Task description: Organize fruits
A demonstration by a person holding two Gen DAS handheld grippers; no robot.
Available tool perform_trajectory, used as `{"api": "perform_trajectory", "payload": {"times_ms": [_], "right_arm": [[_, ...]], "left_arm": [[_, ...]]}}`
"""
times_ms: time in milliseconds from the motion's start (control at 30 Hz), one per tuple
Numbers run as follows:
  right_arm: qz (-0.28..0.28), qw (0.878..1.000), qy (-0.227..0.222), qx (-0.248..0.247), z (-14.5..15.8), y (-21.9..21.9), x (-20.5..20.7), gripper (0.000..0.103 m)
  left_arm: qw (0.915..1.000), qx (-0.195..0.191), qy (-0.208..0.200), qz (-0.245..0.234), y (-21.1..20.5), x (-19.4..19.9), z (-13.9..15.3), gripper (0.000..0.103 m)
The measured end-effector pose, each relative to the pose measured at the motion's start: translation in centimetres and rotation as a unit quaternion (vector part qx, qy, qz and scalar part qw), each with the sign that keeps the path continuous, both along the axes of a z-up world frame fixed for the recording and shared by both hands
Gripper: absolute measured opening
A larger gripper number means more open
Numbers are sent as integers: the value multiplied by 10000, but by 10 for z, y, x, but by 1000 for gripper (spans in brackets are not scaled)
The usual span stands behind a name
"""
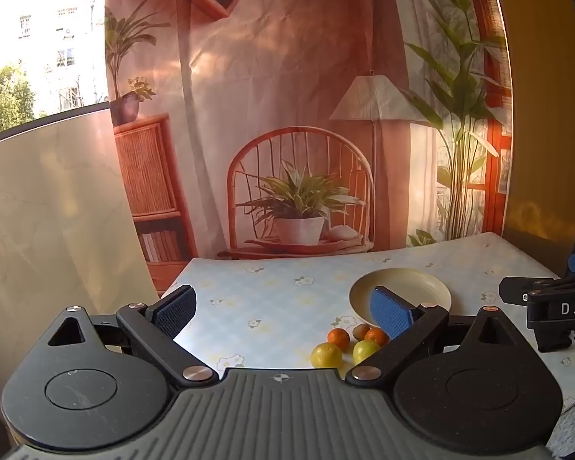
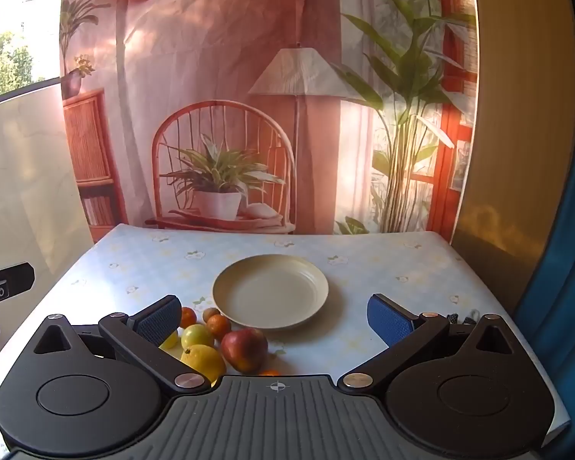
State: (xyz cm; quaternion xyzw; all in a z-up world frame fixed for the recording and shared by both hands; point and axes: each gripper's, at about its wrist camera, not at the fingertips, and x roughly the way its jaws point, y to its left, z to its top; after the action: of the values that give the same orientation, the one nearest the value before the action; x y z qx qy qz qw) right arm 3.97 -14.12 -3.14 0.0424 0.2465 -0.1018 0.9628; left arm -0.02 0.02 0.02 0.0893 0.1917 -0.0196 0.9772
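The right gripper and left gripper both hovered with jaws spread wide and nothing between them. Below sat the fruits, clustered on the floral tablecloth just beside a cream plate.

A cream plate sits on a pale blue floral tablecloth; the apple is red, the lemon yellow.
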Motion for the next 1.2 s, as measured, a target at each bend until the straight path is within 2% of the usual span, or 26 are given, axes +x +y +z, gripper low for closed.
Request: {"api": "perform_trajectory", "payload": {"times_ms": [933,1200], "right_arm": [[51,10000,-59,-12,2,2,-6,103],[57,10000,-67,11,2,-13,-17,103]], "left_arm": [[9999,-117,-78,-30,1,-6,1,98],[9999,-127,-98,-30,2,-6,1,98]]}}
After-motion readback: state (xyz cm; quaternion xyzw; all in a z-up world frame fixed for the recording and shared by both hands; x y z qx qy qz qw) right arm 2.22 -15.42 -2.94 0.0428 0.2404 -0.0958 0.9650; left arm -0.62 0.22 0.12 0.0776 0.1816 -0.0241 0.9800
